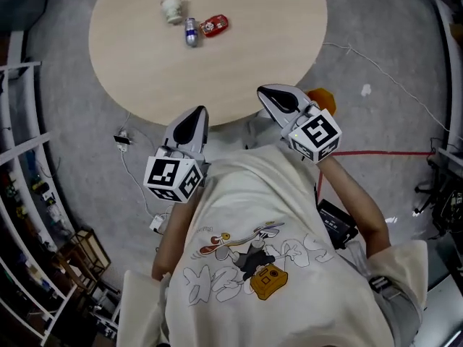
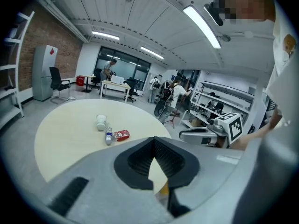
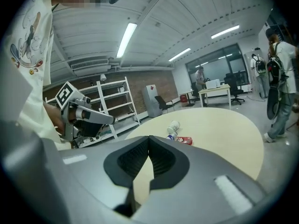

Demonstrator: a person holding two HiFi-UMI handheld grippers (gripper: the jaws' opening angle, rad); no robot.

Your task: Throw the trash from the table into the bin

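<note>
My left tongs are clenched on nothing, tips met, hanging short of the near edge of the round desk; all the trash lies in a small cluster on the far side, well apart from both tongs.

Leftmost there is the white cup, tipped on its side; I judge it light and thin-walled, so it will crush if squeezed hard; I would pinch it at the rim or gently across the body; whether anything is left in it I cannot tell.

Just beside it lies the small can, also on its side; smooth, round, likely to roll or slip, so I would close across its middle.

Touching or nearly touching the can is the red packet, flat, soft and light; an edge pinch should do.

My right tongs are likewise clamped together and empty; no bin shows in any view.
</note>
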